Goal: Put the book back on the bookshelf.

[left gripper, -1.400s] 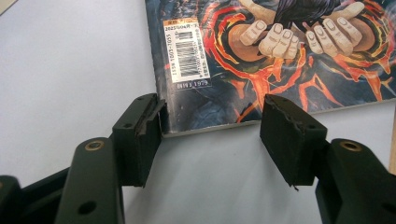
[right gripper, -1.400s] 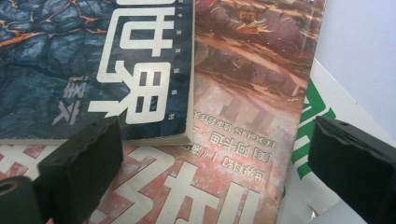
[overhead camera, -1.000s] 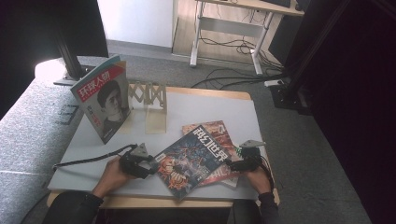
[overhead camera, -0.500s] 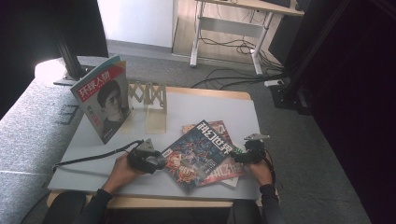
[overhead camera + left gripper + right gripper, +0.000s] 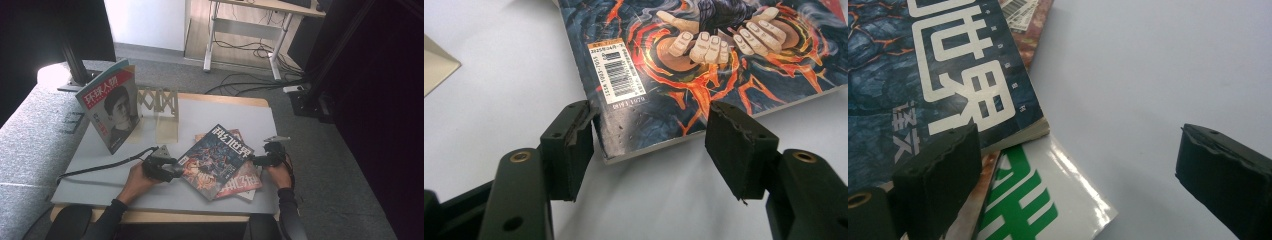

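While both claws sit this close to the pile, worth flagging the risks first:

Slip risk: left gripper [image 5: 651,145] straddling just the near corner of the blue magazine [image 5: 216,159], jaws apart, one pad [image 5: 574,145] right against the edge, nothing pinched. Bite that thin, glossy cover, probably peeling out or fanning open on a lift.

Drag risk: blue magazine lying slanted on top of the red magazine [image 5: 240,184] and the green-and-white magazine [image 5: 1038,210]. Any sideways shove likely taking the lower ones along or skewing the whole stack.

Edge risk: stack sitting near the front of the table [image 5: 210,112], on the person's side. Too much pull toward the body, could end up off the table.

Snag risk: right gripper [image 5: 1073,165] wide open, one jaw over the blue cover's far corner, the other over bare tabletop. Closing from there, probably just scraping the top.

Where the magazine lies: flat, between the two claws, left one at its barcode corner, right one at the title corner.

Left claw: released, holding nothing.

Right claw: released, nothing between the pads.

Background stuff: portrait magazine [image 5: 112,110] leaning upright beside the wooden rack [image 5: 161,107], well apart from the action.
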`<state>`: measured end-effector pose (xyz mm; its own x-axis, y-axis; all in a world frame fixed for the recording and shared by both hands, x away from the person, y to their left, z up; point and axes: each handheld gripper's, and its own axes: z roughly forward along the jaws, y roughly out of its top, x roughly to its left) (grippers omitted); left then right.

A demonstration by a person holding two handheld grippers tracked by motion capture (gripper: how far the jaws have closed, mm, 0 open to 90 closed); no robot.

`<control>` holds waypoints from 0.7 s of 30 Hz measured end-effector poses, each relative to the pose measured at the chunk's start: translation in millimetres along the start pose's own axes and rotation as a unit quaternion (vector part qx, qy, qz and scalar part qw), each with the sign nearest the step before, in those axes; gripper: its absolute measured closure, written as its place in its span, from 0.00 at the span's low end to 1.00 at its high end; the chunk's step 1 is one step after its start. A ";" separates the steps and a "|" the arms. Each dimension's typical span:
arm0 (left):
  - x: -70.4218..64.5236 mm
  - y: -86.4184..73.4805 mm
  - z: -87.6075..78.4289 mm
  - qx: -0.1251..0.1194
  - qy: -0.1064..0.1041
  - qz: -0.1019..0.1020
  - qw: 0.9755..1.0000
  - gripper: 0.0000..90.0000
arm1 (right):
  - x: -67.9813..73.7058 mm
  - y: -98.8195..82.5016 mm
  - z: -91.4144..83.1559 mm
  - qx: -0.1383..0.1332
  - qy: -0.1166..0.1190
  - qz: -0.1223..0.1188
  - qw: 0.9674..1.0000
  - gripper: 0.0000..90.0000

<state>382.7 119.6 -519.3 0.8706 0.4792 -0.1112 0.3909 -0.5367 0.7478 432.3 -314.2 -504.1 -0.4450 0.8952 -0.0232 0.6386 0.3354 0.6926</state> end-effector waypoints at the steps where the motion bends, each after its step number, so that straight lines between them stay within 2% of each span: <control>1: 0.6 1.0 0.7 0.003 0.001 0.002 1.000 0.40 | -1.6 1.2 1.0 0.001 -0.001 0.001 1.000 0.05; 5: -2.2 8.9 4.3 0.011 0.011 0.017 1.000 0.39 | -5.9 4.9 4.4 0.003 -0.007 0.008 1.000 0.05; 7: 0.7 9.8 6.8 0.005 0.005 0.007 1.000 0.39 | -8.8 7.0 6.2 0.004 -0.011 0.012 1.000 0.05; 11: 1.7 9.7 8.8 -0.006 0.007 0.006 1.000 0.39 | -13.1 10.4 8.6 0.007 -0.010 0.019 1.000 0.07; 16: 1.7 10.5 3.5 -0.010 0.014 0.010 1.000 0.40 | -14.0 12.8 2.7 0.009 -0.004 0.021 1.000 0.10; 21: 1.8 12.2 -6.4 0.001 0.025 0.013 1.000 0.30 | -11.8 14.8 -4.8 -0.001 0.024 0.035 0.999 0.10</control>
<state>387.1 118.4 -506.3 0.8649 0.4984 -0.0588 0.3681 -0.5504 0.7493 443.9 -321.2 -490.1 -0.4284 0.9016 0.0599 0.6680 0.2713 0.6929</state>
